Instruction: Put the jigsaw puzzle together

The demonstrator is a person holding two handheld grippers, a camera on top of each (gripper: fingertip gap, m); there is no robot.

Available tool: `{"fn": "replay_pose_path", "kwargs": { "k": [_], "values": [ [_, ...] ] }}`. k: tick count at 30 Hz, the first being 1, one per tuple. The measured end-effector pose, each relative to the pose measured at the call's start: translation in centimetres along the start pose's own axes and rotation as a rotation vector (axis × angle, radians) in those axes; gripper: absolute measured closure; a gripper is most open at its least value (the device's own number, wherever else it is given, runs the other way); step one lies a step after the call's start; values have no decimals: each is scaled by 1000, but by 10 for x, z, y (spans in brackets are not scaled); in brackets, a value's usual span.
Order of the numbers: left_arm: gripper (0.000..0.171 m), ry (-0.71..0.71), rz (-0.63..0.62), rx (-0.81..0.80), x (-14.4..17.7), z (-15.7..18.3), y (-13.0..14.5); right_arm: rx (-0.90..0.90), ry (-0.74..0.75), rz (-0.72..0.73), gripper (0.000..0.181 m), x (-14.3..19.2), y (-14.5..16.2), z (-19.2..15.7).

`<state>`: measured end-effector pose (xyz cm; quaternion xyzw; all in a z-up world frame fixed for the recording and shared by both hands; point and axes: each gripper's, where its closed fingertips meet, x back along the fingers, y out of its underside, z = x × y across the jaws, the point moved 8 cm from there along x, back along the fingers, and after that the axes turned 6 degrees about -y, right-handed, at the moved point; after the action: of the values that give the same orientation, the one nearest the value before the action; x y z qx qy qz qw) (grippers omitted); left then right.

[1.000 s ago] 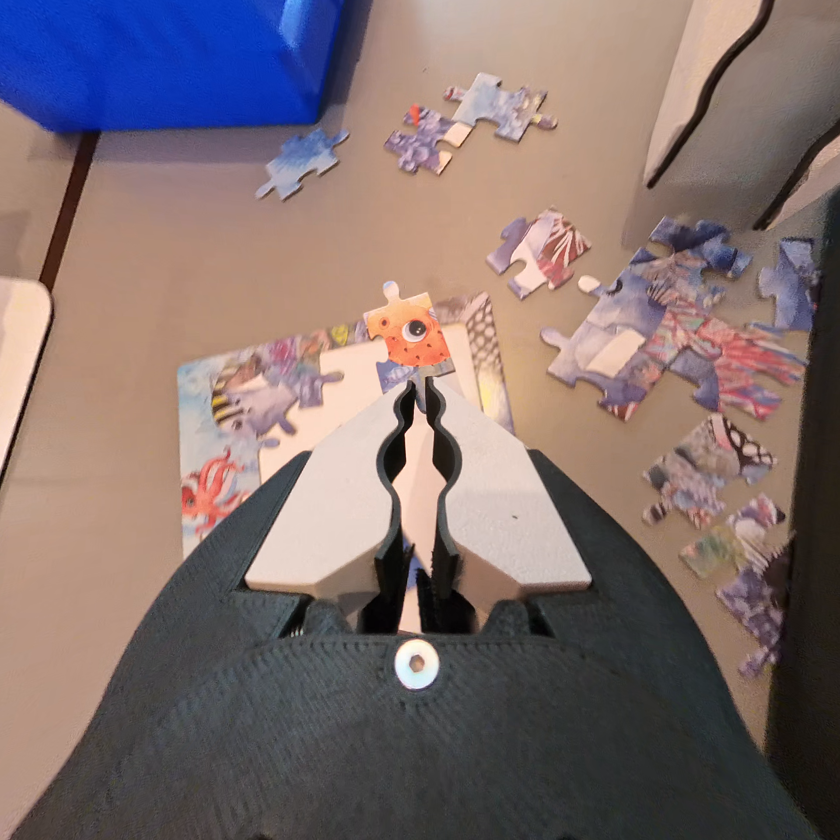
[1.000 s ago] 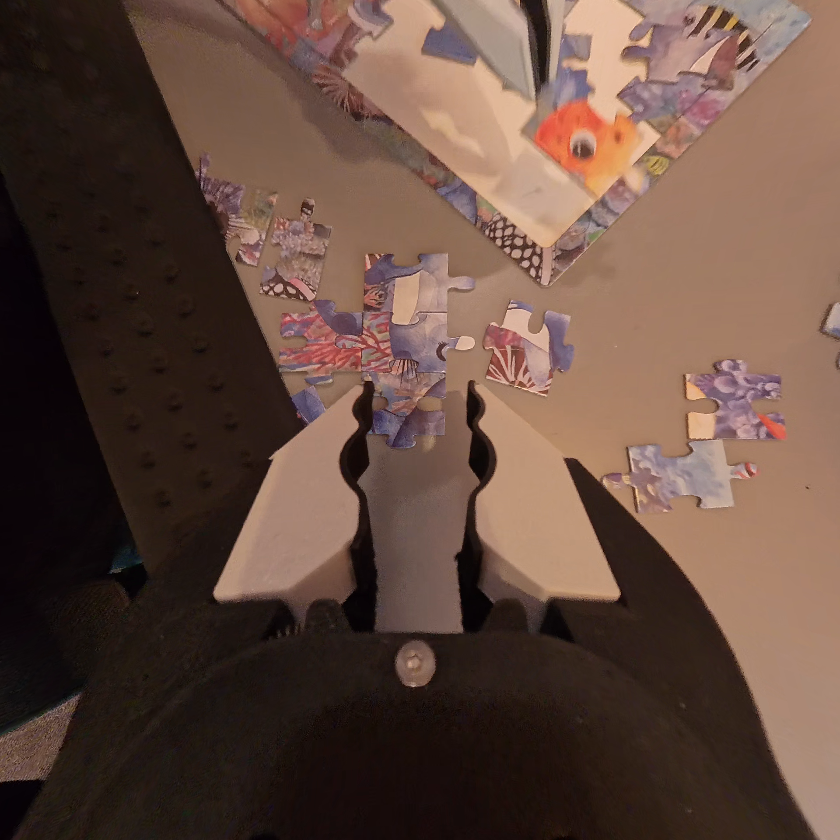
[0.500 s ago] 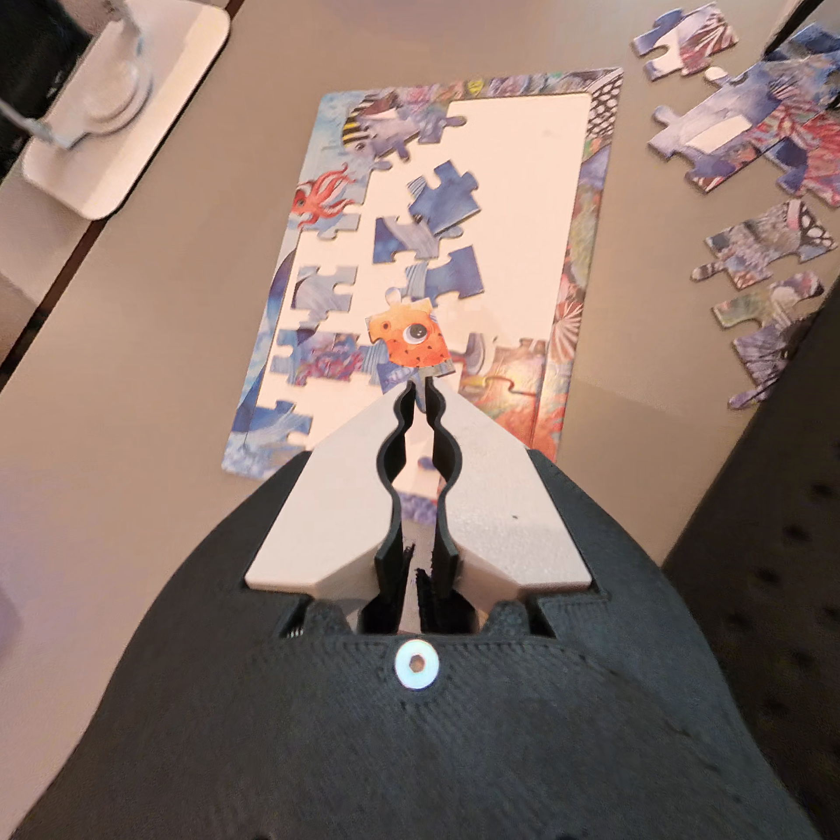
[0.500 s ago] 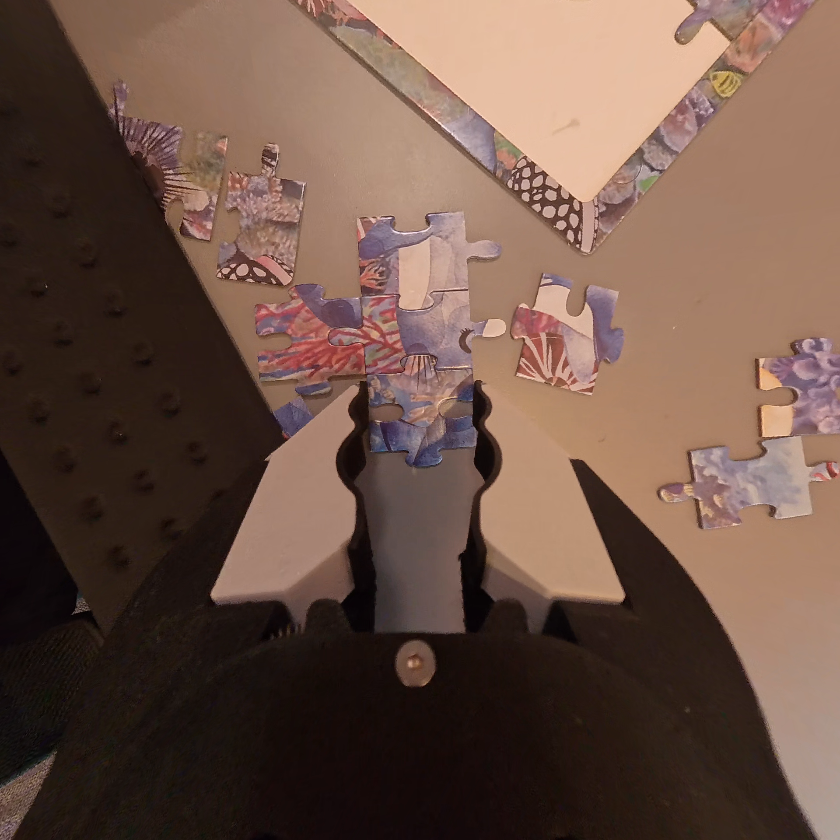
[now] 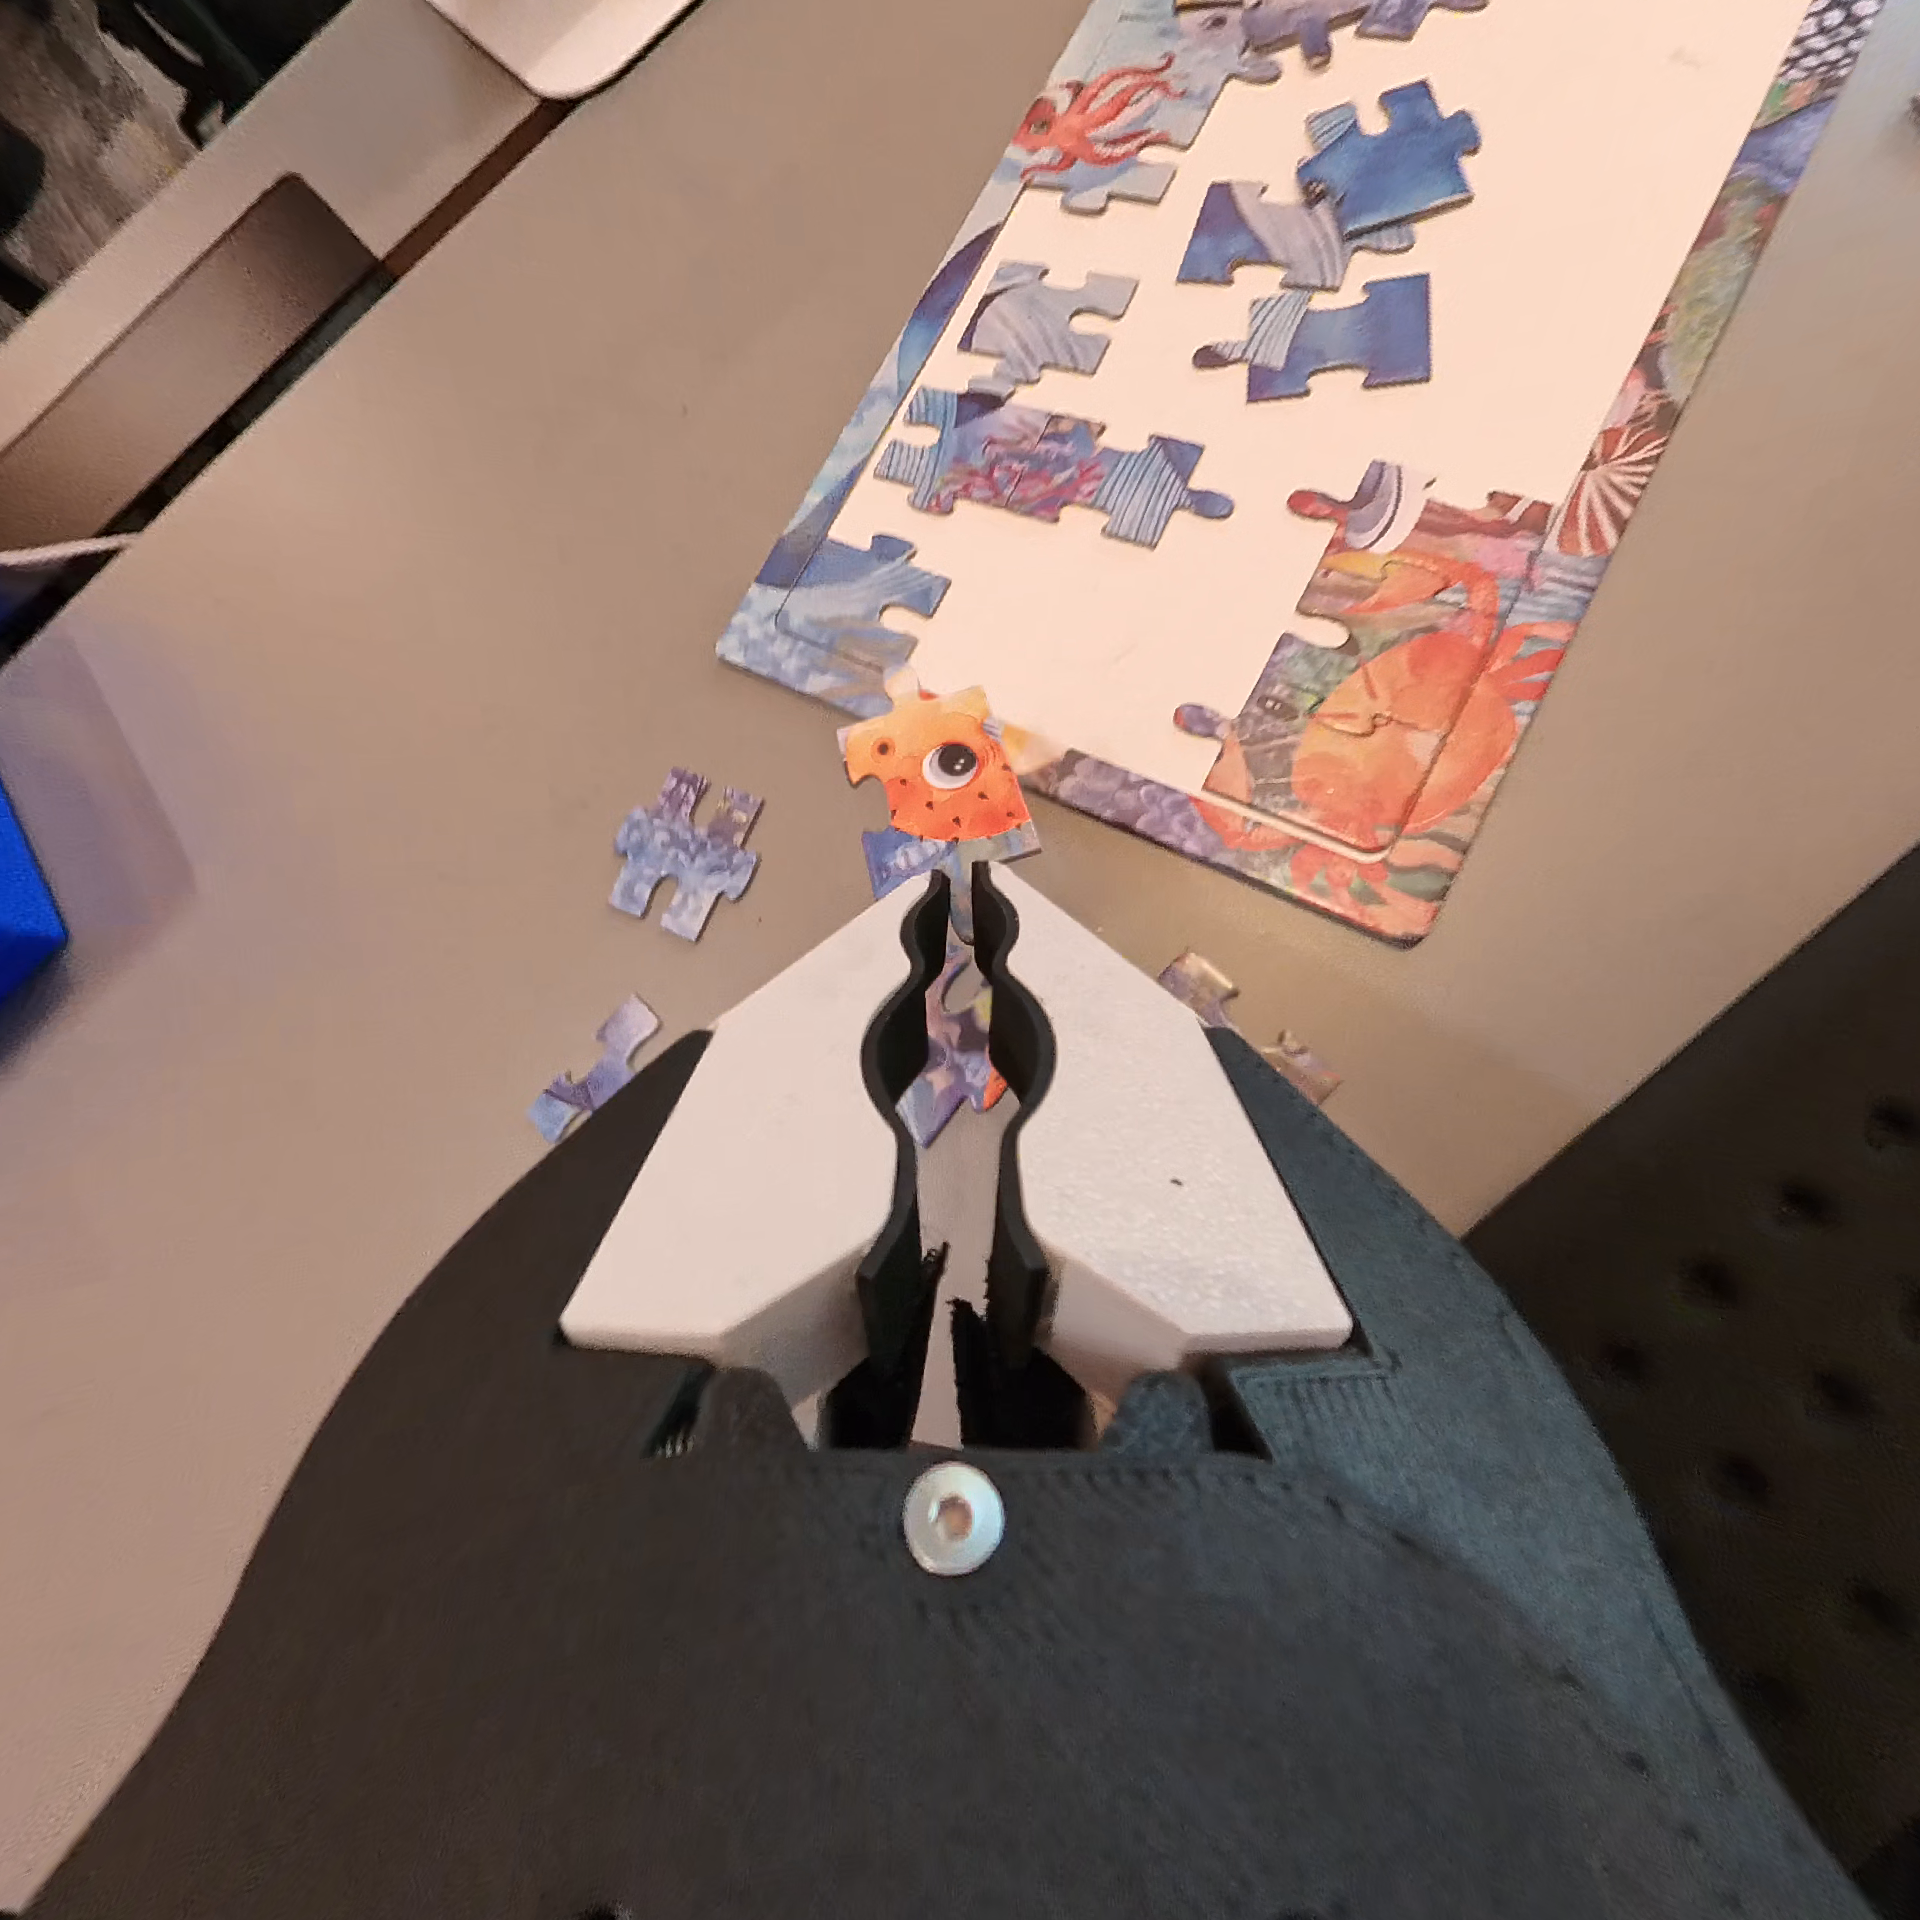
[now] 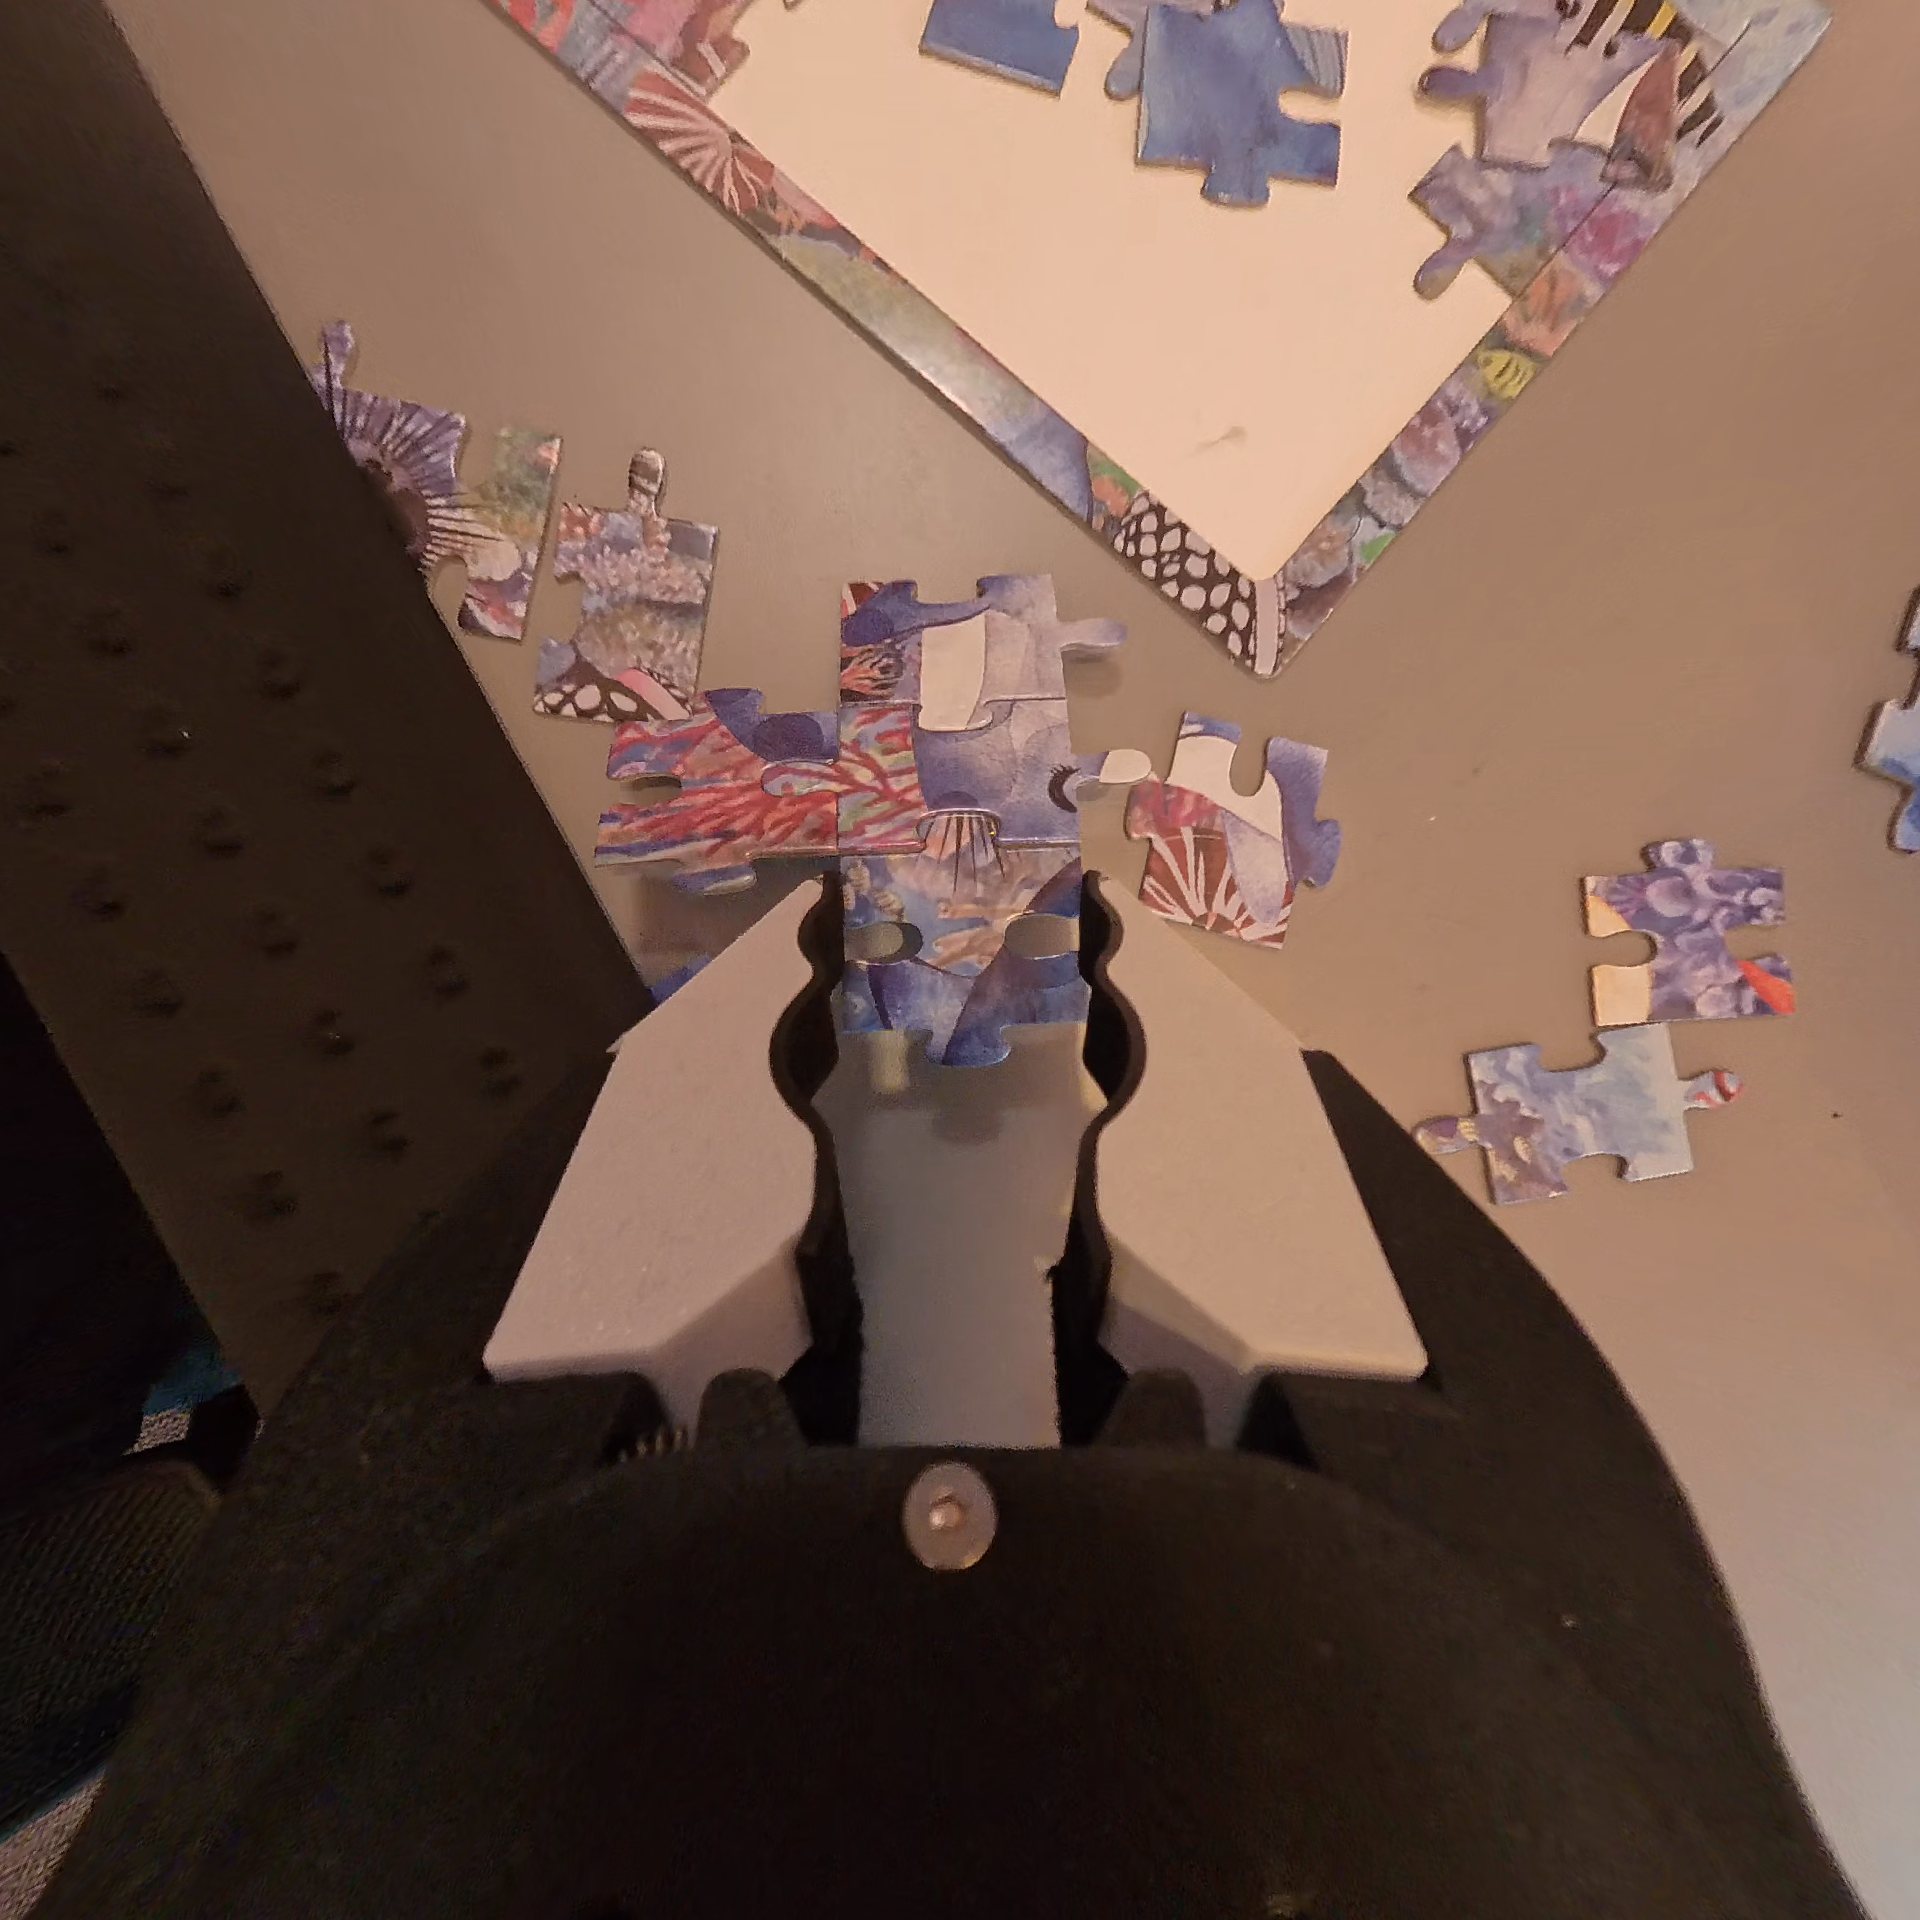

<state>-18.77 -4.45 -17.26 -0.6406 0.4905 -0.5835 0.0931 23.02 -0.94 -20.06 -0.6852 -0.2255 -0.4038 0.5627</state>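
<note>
My left gripper (image 5: 961, 883) is shut on an orange fish puzzle piece (image 5: 940, 779) and holds it above the table, just off the near corner of the puzzle frame (image 5: 1122, 644). The frame holds several placed and loose pieces, with an orange crab section (image 5: 1403, 717) at its near right. My right gripper (image 6: 956, 894) is open. Its fingers stand on either side of the bottom blue piece (image 6: 956, 966) of a joined cluster (image 6: 883, 769) on the table, below the frame's corner (image 6: 1091, 343).
Loose pieces lie on the grey table: two by the left gripper (image 5: 686, 862) (image 5: 597, 1070), and several around the cluster (image 6: 1231, 831) (image 6: 1683, 935) (image 6: 1569, 1112) (image 6: 623, 613). A dark studded mat (image 6: 208, 727) borders the table. A blue box (image 5: 21, 894) is at the left edge. One gripper's finger ends stand about 35 cm off the other's.
My left gripper has swung back with the fish piece, from over the frame to beyond its near corner. My right gripper has moved forward so its fingers flank the cluster's bottom piece.
</note>
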Motion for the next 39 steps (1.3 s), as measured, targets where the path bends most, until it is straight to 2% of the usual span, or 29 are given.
{"fn": "replay_pose_path", "kwargs": {
  "k": [8, 11, 17, 23, 32, 34, 36, 38, 39],
  "values": [
    [171, -26, -55, 52, -11, -7, 30, 43, 18, 48, 137, 9, -26, 4],
    [171, -45, -56, 65, -13, -9, 34, 52, 13, 73, 137, 10, -36, 6],
    [155, -35, -1, 45, -15, -3, 17, 65, 14, 121, 138, 15, -57, 13],
    [154, 35, 61, -13, -23, 22, -3, 73, -15, 153, 137, 10, -82, 20],
    [155, 96, 80, -53, -35, 42, -18, 101, -9, 293, 137, -12, -153, 35],
    [155, 111, 76, -57, -37, 44, -18, 79, -12, 281, 138, -22, -150, 38],
    [154, 128, 66, -61, -39, 47, -16, 29, -30, 225, 138, -37, -133, 41],
    [151, 143, 50, -68, -43, 49, -14, -52, -104, 100, 136, -56, -109, 38],
    [151, 152, 44, -75, -45, 51, -14, -65, -96, 55, 134, -63, -98, 38]
  ]
}}
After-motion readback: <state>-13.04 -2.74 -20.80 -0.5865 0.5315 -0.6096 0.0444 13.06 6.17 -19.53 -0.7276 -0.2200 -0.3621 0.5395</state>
